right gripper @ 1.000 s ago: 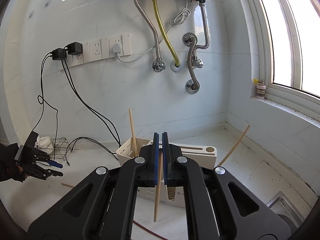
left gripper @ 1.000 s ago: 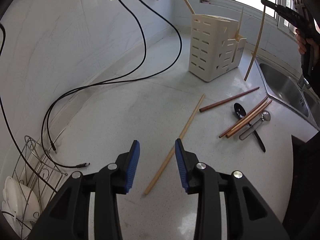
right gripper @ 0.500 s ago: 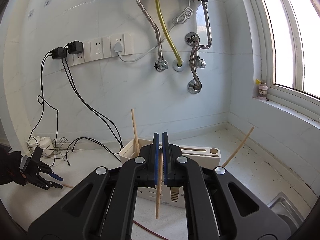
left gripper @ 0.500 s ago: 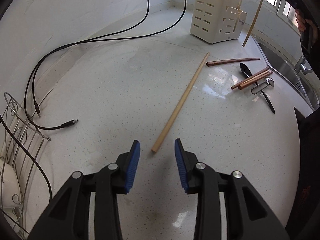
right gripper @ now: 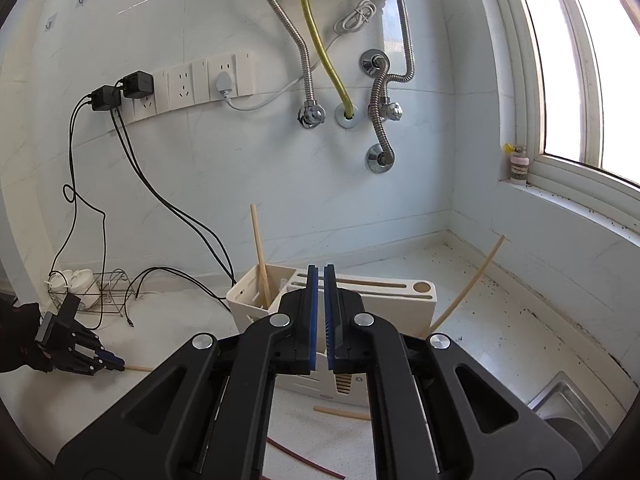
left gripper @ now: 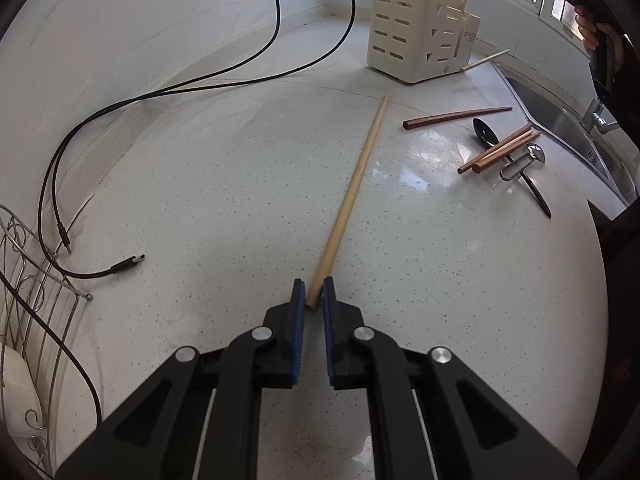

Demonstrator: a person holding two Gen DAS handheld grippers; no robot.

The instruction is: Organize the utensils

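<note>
Now the left gripper [left gripper: 313, 294] sits low over the speckled countertop [left gripper: 224, 184], its jaws having just closed onto the near end of a long pale wooden chopstick [left gripper: 352, 196], which lies flat and runs away toward the far cream utensil holder [left gripper: 416, 28]. Open counter spreads to the left as far as the loose black cables [left gripper: 120, 268] and a wire rack [left gripper: 28, 280] at the left edge. To the right lie dark brown chopsticks [left gripper: 496, 152], a black spoon [left gripper: 486, 134] and a metal spoon [left gripper: 524, 160], near the sink edge [left gripper: 560, 120]. The right gripper [right gripper: 319, 276] hangs above the holder, blue pads together with nothing between them.
</note>
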